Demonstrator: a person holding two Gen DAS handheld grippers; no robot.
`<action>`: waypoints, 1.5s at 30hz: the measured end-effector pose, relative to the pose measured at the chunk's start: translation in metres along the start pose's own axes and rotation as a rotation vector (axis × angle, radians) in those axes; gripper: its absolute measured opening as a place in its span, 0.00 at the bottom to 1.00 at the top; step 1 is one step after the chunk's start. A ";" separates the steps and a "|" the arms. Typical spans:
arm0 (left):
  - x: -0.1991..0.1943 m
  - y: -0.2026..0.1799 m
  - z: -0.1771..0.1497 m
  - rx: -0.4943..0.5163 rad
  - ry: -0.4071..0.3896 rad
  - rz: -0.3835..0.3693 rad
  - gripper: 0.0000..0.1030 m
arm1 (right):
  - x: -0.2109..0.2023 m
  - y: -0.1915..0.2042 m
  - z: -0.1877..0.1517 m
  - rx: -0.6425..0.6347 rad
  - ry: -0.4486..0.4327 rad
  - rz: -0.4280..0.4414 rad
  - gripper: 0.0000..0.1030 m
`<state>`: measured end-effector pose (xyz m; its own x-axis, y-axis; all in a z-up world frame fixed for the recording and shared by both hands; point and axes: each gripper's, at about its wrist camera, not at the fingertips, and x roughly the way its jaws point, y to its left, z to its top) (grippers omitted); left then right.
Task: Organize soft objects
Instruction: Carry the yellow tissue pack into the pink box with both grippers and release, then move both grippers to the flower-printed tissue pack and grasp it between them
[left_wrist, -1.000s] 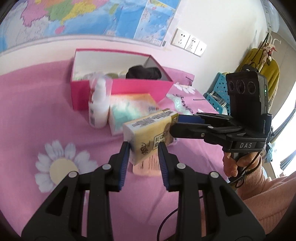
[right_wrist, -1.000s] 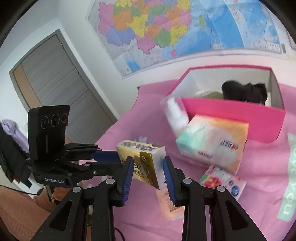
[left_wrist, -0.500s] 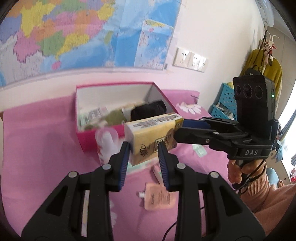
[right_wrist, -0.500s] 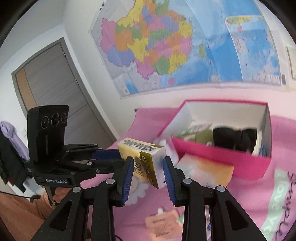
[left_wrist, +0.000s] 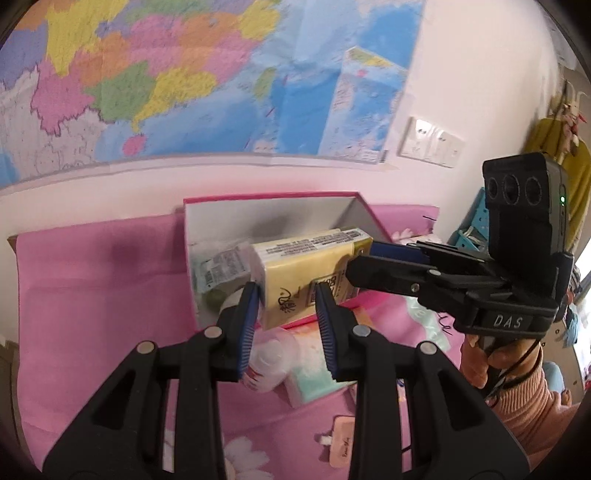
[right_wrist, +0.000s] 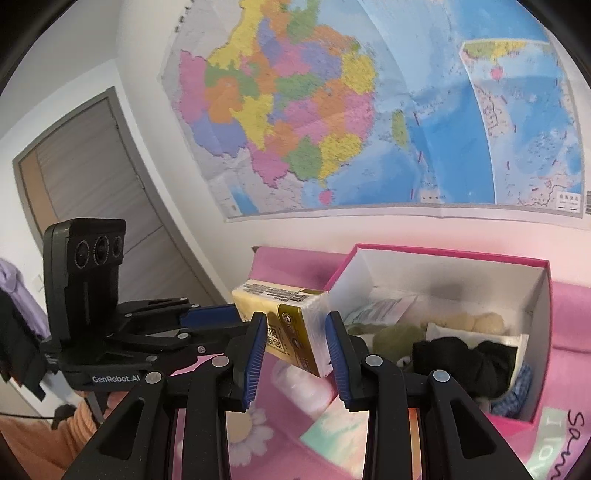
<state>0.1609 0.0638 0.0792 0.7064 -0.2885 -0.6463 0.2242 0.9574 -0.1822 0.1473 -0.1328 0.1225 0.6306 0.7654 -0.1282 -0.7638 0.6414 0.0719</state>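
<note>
Tissue pack held by 2 grippers over the pink box.
Left view: left gripper (left_wrist: 286, 310) clamps the pack (left_wrist: 308, 273) above the box (left_wrist: 273, 206); right gripper (left_wrist: 364, 260) grips its far end. Right view: right gripper (right_wrist: 295, 341) pinches the pack (right_wrist: 291, 325) beside the box (right_wrist: 454, 258).

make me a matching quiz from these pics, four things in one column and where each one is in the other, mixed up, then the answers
Things
1. yellow tissue pack
2. black cloth
3. map
4. pastel tissue pack

Places
A. on the wall above the bed
B. on the pink bedsheet, outside the pink box
C. in the air, held at either end by the left tongs and the right tongs
D. inside the pink box

Pairs: 1-C, 2-D, 3-A, 4-B
</note>
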 end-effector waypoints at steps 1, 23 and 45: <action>0.007 0.004 0.002 -0.003 0.008 0.017 0.32 | 0.007 -0.004 0.002 0.008 0.008 -0.003 0.32; 0.057 0.040 0.000 -0.101 0.079 0.162 0.32 | 0.063 -0.046 -0.005 0.055 0.117 -0.120 0.40; -0.015 -0.054 -0.085 0.089 -0.023 -0.098 0.38 | -0.071 -0.040 -0.100 0.097 0.087 -0.130 0.52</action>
<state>0.0810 0.0183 0.0356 0.6929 -0.3817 -0.6117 0.3505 0.9197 -0.1769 0.1196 -0.2183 0.0303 0.7061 0.6708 -0.2270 -0.6570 0.7401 0.1434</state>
